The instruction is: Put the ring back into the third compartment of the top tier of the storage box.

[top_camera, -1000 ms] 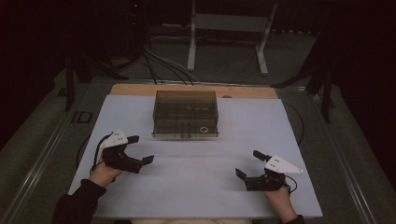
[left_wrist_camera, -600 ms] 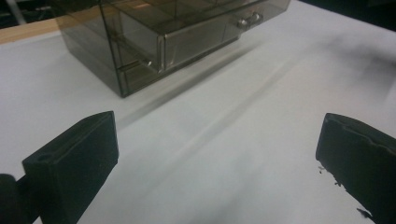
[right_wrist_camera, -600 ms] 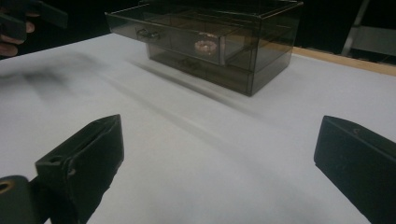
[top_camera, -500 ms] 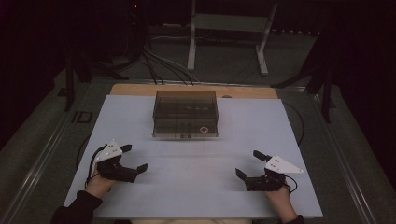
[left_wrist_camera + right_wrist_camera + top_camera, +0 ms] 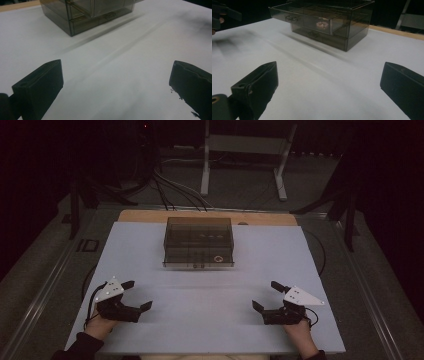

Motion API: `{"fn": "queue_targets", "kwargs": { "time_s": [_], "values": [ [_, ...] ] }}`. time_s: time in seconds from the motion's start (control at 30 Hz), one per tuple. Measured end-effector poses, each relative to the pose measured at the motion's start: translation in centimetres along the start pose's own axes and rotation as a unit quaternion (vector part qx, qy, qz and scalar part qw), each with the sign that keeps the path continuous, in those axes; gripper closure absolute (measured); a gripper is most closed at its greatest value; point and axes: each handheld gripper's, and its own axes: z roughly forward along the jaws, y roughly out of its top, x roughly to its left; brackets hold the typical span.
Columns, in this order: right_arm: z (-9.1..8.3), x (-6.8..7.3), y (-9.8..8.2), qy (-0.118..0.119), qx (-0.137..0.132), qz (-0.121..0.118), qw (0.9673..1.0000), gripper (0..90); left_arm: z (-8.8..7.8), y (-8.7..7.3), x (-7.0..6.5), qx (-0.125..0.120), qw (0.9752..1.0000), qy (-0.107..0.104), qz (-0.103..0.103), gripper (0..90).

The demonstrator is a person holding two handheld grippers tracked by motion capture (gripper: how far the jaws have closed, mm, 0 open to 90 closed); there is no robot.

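Note:
A smoky see-through drawer box (image 5: 199, 242) stands on the white table cover (image 5: 210, 330), at the middle of its far half. One drawer holds a small round pinkish ring-like thing (image 5: 218, 258). My left gripper (image 5: 137, 295) rests near the front left, open, with bare cover between its jaws. My right gripper (image 5: 266, 295) rests near the front right, open and empty as well. In the left gripper view, the left gripper (image 5: 116, 72) faces the box (image 5: 82, 15) from some way off. In the right gripper view, the right gripper (image 5: 329, 72) looks at the box (image 5: 324, 22) and the round thing (image 5: 322, 25).
A wooden strip (image 5: 150, 215) runs along the table's far edge. Behind it, a metal stand (image 5: 245, 150) and cables (image 5: 175, 190) lie on the dark floor. The left gripper (image 5: 222, 15) appears far off at the upper left of the right gripper view.
My left gripper has drawn back toward the table's near edge and stayed open. The right gripper and the box have not moved.

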Motion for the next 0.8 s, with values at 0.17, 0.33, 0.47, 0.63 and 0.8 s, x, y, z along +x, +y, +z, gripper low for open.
{"fn": "queue_targets", "kwargs": {
  "time_s": [0.17,0.33,0.47,0.63,0.8],
  "values": [
    [-0.02,-0.01,0.01,0.004,0.000,0.000,1.0000,1.8,-0.25,-0.20,0.14,0.001,0.9999,0.006,0.010,0.0],
    [0.03,0.05,0.05,0.008,0.002,-0.002,1.0000,1.8,-0.55,-0.26,0.27,-0.008,0.9999,0.010,0.008,0.0],
    [0.03,0.05,0.06,0.008,0.002,-0.004,1.0000,1.8,-0.42,-0.37,0.31,-0.004,0.9999,0.008,0.006,0.0],
    [-0.04,0.16,0.09,0.009,0.002,-0.005,0.9999,1.8,-0.23,-0.39,0.06,-0.001,0.9999,0.003,0.010,0.0],
    [-0.01,0.19,0.08,0.008,0.003,-0.005,0.9999,1.8,-0.17,-0.41,0.03,-0.001,0.9999,0.003,0.010,0.0]
  ]
}}
